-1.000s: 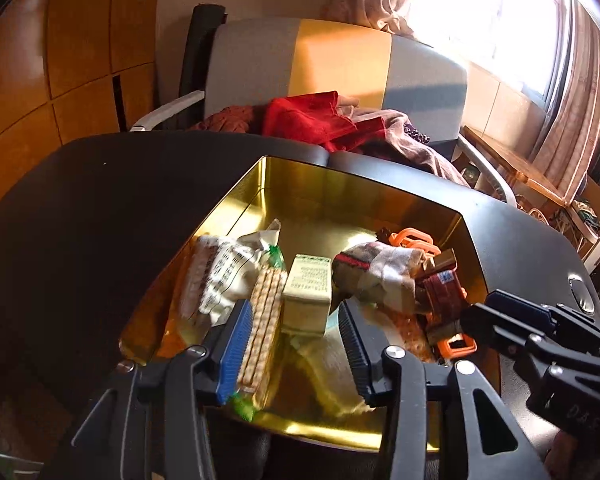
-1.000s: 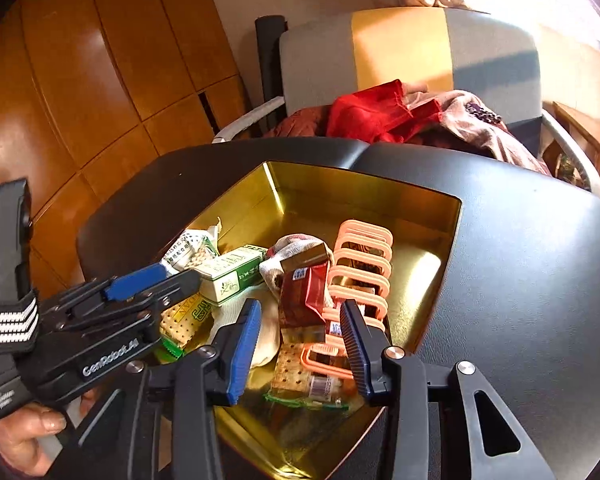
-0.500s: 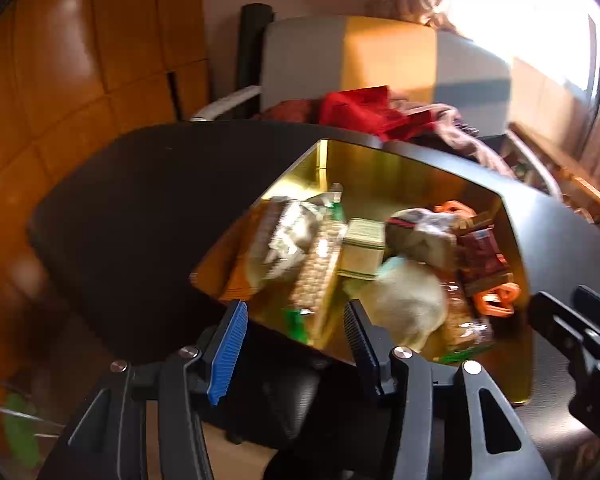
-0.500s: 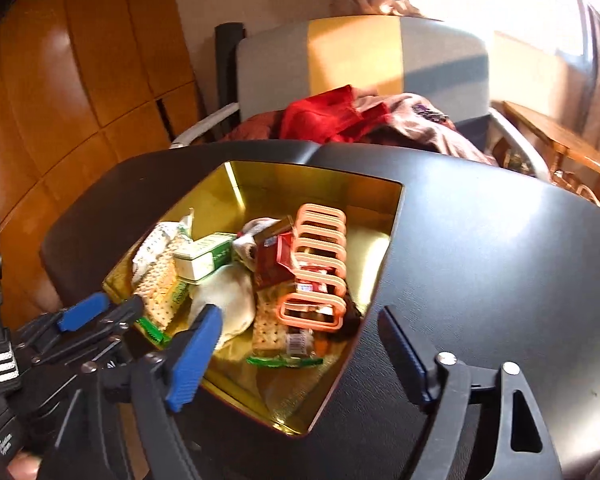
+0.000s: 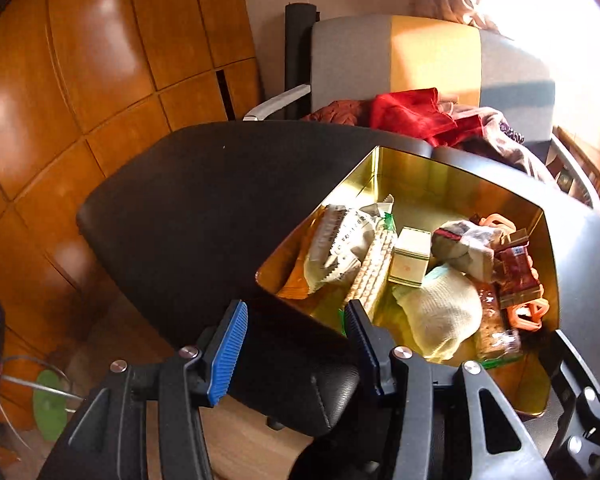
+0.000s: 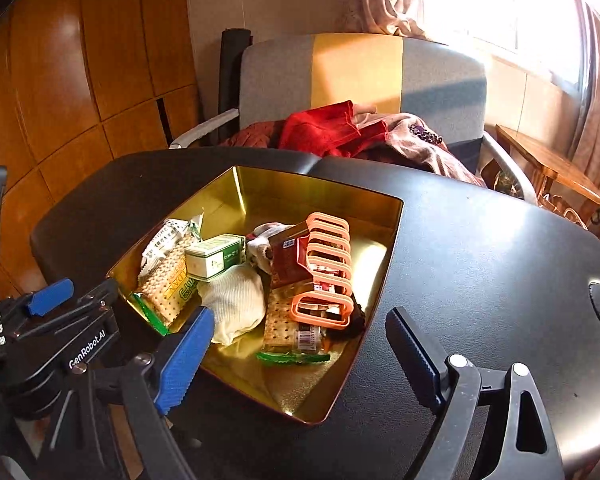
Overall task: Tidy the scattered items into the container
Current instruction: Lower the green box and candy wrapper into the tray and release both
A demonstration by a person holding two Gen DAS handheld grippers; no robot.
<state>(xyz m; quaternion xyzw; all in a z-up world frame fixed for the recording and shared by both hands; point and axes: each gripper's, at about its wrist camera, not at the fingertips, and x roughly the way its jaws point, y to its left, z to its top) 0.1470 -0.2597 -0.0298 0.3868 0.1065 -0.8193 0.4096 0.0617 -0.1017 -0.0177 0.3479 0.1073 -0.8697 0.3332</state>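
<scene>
Scattered items lay inside the gold tin (image 6: 340,196), which sat on the black table (image 6: 480,248), just ahead of both tools. The right gripper (image 6: 300,344) hung over the tin's near corner with its jaws opening wide and nothing between the blue pads but the tin's rim and the table behind it. The left gripper (image 5: 296,336) stood about half open and empty near the tin's left corner, its pads framing the table edge and a black padded seat (image 5: 300,392) below; in the right wrist view it showed at the lower left (image 6: 72,292), apart from the contents. Nothing lay between either tool and the tin. Inside, an orange plastic rack (image 6: 324,264) of looped slots rested on a dark red packet (image 6: 288,256) and a clear-wrapped cracker pack (image 6: 284,324). Beside these sat a cream knitted cloth (image 6: 232,300), a small green-and-white box (image 6: 216,256), a second cracker pack (image 6: 168,280) with green ends, and a crinkled white printed wrapper (image 6: 164,236) against the left wall. The tin's inner walls were smooth, shiny and angular. Beyond the table stood a grey-and-yellow chair (image 6: 360,72) heaped with red and pinkish clothes (image 6: 332,128), with glossy wooden panelling (image 6: 80,60) to the left and a curtained bright window (image 6: 500,4) to the right.
</scene>
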